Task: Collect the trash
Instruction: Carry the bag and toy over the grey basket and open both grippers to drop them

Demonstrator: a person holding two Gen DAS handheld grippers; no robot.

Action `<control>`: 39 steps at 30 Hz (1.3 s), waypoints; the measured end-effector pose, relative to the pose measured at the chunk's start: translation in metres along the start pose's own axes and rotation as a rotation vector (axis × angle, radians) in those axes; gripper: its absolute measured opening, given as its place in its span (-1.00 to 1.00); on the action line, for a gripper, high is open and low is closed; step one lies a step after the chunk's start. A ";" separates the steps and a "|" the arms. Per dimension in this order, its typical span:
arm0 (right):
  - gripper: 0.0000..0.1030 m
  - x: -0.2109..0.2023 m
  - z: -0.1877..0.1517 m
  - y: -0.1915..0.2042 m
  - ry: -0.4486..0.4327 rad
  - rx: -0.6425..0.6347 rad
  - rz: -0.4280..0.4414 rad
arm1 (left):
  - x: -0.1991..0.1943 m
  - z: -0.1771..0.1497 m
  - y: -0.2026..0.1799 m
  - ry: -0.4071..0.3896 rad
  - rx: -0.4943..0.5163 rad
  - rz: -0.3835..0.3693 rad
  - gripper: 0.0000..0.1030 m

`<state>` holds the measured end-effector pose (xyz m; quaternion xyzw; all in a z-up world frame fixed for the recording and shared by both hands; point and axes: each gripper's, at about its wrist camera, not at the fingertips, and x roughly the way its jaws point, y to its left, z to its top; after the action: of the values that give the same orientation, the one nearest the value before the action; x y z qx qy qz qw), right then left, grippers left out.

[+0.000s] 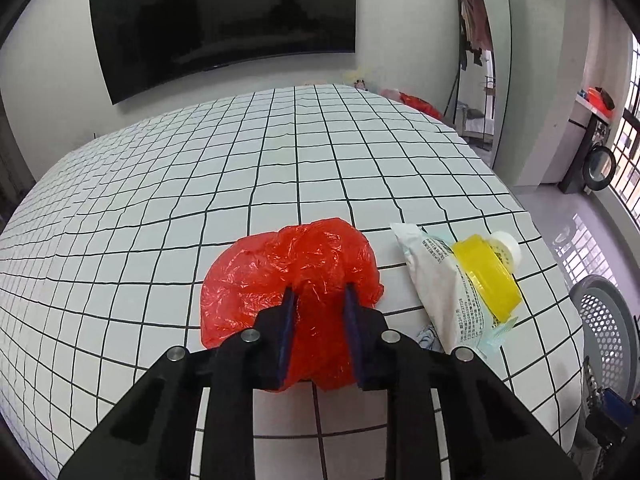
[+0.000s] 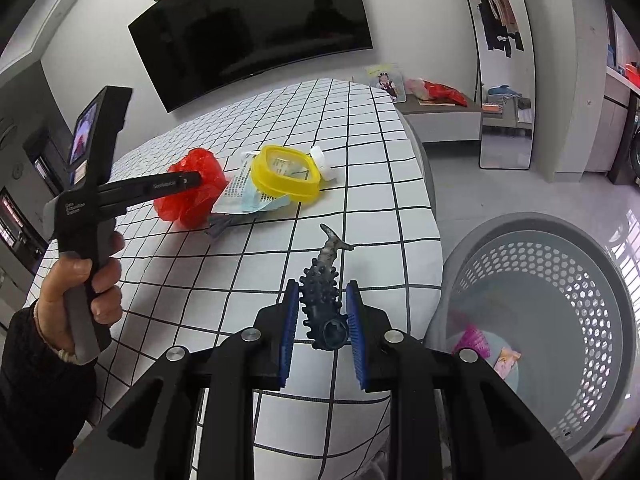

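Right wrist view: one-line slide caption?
Right gripper holds a studded dark rubber toy beside the perforated grey basket.

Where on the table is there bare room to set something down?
Bare grid cloth runs from the red bag to the TV-side edge, and left. Crowded at the right: bag, white pouch, yellow lid; spiky toy near the basket.

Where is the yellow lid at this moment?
In both views the yellow lid lies on the white printed pouch, on the checked tablecloth, just right of the red plastic bag.
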<state>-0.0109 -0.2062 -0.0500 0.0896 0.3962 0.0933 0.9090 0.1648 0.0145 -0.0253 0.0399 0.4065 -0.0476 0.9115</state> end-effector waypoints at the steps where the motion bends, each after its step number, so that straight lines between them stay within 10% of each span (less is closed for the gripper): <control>1: -0.54 -0.001 0.000 -0.001 -0.002 0.002 -0.001 | -0.006 -0.003 0.001 -0.010 -0.001 0.001 -0.55; 9: -0.54 -0.010 -0.004 -0.015 -0.018 0.032 -0.017 | -0.067 -0.029 -0.009 -0.103 0.028 -0.015 -0.55; 20: -0.54 -0.045 -0.030 -0.070 -0.056 0.132 -0.104 | -0.108 -0.054 -0.111 -0.115 0.164 -0.260 -0.55; 39: -0.54 -0.073 -0.076 -0.196 -0.029 0.341 -0.236 | -0.062 -0.089 -0.277 0.095 0.376 -0.412 -0.55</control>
<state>-0.0964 -0.4066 -0.0958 0.1965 0.4011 -0.0835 0.8908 0.0254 -0.2467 -0.0480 0.1271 0.4325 -0.3046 0.8390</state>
